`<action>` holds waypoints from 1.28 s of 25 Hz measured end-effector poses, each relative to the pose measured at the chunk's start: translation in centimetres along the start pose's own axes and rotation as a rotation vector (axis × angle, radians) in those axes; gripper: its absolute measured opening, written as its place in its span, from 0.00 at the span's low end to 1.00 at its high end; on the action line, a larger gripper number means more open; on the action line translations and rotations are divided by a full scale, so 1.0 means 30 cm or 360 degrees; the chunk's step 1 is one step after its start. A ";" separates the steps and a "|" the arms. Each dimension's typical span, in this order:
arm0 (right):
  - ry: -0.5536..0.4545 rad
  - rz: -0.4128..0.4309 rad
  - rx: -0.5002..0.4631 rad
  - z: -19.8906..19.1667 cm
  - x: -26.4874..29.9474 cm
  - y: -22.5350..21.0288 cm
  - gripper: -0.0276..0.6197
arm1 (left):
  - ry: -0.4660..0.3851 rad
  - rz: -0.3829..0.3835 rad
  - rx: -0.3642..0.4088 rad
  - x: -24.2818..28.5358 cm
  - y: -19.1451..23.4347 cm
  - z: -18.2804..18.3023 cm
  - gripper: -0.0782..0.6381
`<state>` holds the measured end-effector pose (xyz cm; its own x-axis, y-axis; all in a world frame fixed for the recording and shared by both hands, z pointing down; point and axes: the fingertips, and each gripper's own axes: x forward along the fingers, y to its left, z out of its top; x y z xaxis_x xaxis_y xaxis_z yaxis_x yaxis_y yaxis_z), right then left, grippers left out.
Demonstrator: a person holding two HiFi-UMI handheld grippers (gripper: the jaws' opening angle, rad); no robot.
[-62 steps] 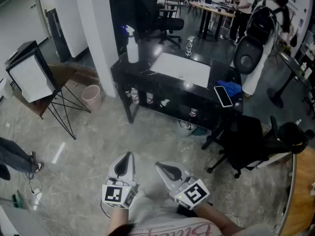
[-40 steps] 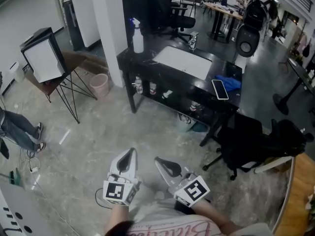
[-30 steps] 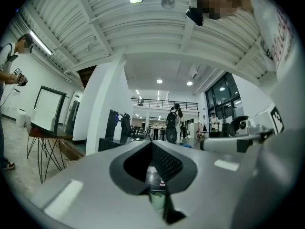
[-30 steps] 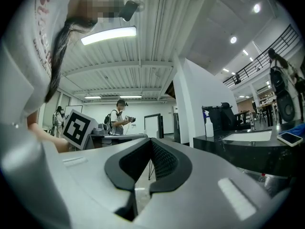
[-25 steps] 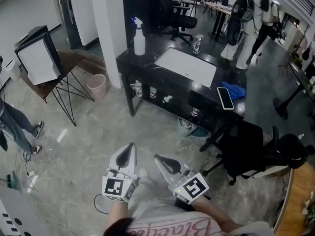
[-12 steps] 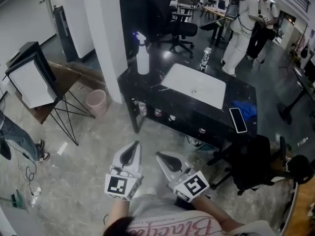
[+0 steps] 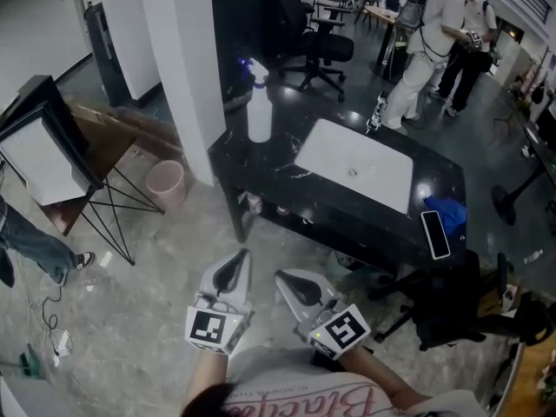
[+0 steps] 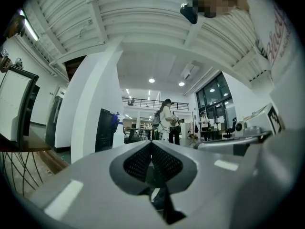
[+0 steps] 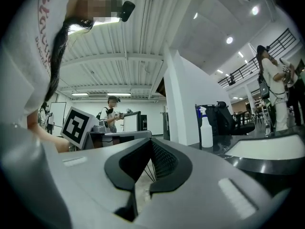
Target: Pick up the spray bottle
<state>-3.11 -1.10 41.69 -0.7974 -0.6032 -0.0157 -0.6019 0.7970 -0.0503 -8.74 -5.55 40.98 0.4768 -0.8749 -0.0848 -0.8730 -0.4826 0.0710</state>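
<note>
The white spray bottle (image 7: 258, 111) with a blue nozzle stands upright on the far left corner of the black table (image 7: 287, 185). It also shows small and far off as the bottle (image 8: 117, 131) in the left gripper view and the bottle (image 9: 206, 128) in the right gripper view. My left gripper (image 7: 234, 266) and right gripper (image 7: 291, 281) are held side by side low in the head view, over the floor and well short of the table. Both point toward it. The left gripper (image 8: 151, 143) and the right gripper (image 9: 151, 140) are shut with nothing in them.
On the table lie a white mat (image 7: 358, 162), a blue cloth (image 7: 448, 208), a phone (image 7: 434, 234) and a clear bottle (image 7: 378, 111). A black office chair (image 7: 447, 309) stands at its near right. A white pillar (image 7: 187, 59), pink bin (image 7: 164, 181) and softbox stand (image 7: 39, 150) are left. People (image 7: 427, 33) stand behind.
The table and spray bottle have drawn nearer and shifted lower in the head view as I move toward them. Both grippers keep their place and stay shut. The people at the back have walked.
</note>
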 end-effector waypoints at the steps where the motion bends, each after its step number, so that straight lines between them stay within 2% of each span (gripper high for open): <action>1: -0.0009 0.0002 0.0003 0.002 0.022 -0.019 0.05 | 0.0002 -0.0005 0.0002 0.024 0.018 -0.005 0.11; 10: -0.0003 0.0041 0.0012 -0.001 0.282 -0.291 0.05 | 0.0057 -0.0003 0.0046 0.341 0.216 -0.056 0.11; 19: -0.0046 0.0089 -0.0019 0.083 0.550 -0.623 0.05 | 0.0104 0.0001 0.0145 0.754 0.429 -0.071 0.35; 25: -0.0038 0.0050 0.0002 0.092 0.633 -0.781 0.05 | 0.0144 -0.0074 0.0132 0.965 0.518 -0.122 0.59; 29: -0.0020 0.0018 0.0039 0.082 0.667 -0.860 0.05 | 0.0239 -0.0079 0.0148 1.083 0.576 -0.200 0.75; 32: -0.0020 -0.0015 0.0075 0.081 0.683 -0.901 0.05 | 0.0328 -0.0084 0.0157 1.167 0.622 -0.269 0.82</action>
<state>-3.09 -35.08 40.29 -0.7911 -0.6110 -0.0276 -0.6062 0.7893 -0.0975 -7.52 -45.51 47.35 0.5241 -0.8432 0.1198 -0.8473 -0.5305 -0.0266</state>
